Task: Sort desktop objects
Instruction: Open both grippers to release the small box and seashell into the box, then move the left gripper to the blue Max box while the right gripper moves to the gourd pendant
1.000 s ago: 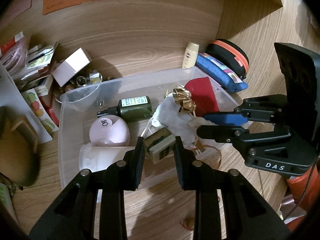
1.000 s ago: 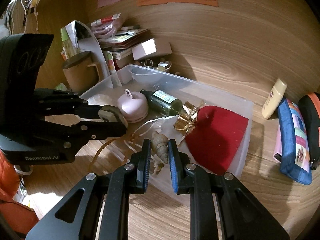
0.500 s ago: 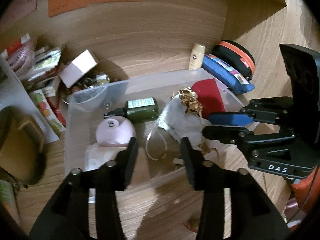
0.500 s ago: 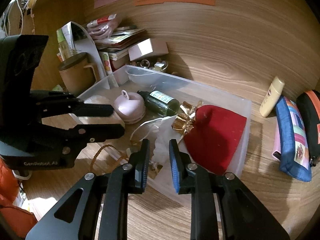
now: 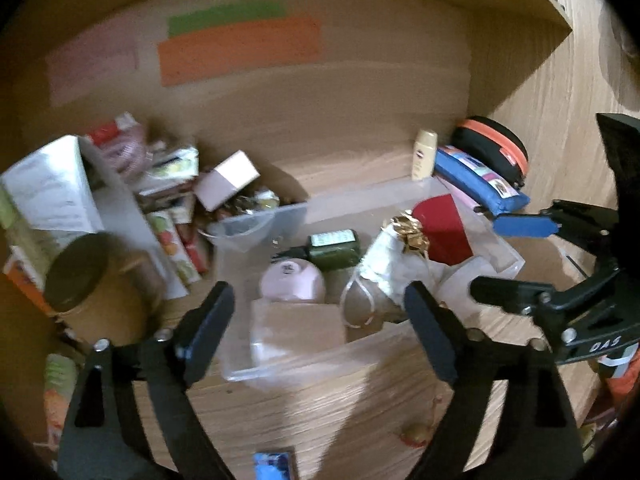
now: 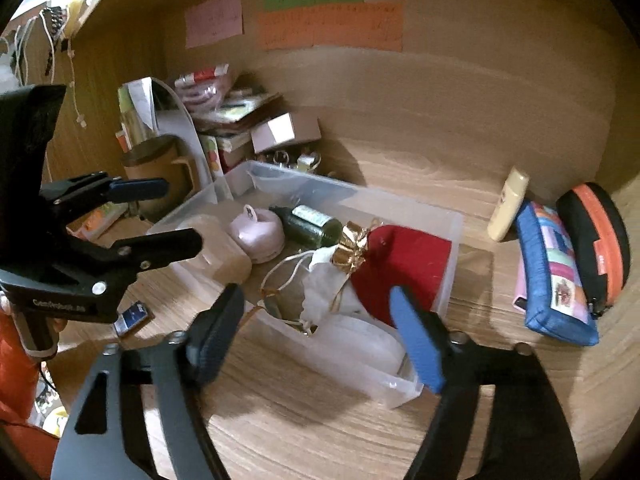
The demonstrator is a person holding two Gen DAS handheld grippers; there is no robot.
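Observation:
A clear plastic bin (image 5: pixel 288 364) (image 6: pixel 456 224) sits on the wooden desk. It holds a pink round case (image 5: pixel 292 282) (image 6: pixel 256 232), a dark green bottle (image 5: pixel 334 248) (image 6: pixel 312 226), a red pouch (image 5: pixel 442 228) (image 6: pixel 404 264), a white drawstring bag with a gold bow (image 5: pixel 384 268) (image 6: pixel 320 284) and a pale packet (image 5: pixel 296 328). My left gripper (image 5: pixel 320 328) (image 6: pixel 160 212) is open and empty, held above the bin's near edge. My right gripper (image 6: pixel 316 328) (image 5: pixel 504 256) is open and empty over the bin's front corner.
A cream tube (image 6: pixel 508 204), a blue pencil case (image 6: pixel 556 276) and a black-and-orange case (image 6: pixel 596 236) lie right of the bin. A brown mug (image 5: pixel 92 284), books and a small box (image 5: pixel 226 184) crowd the left. A small blue card (image 6: pixel 132 316) lies on the desk.
Both grippers have opened wide and pulled back up from the bin. The small green-printed box left my left gripper and the shell left my right gripper.

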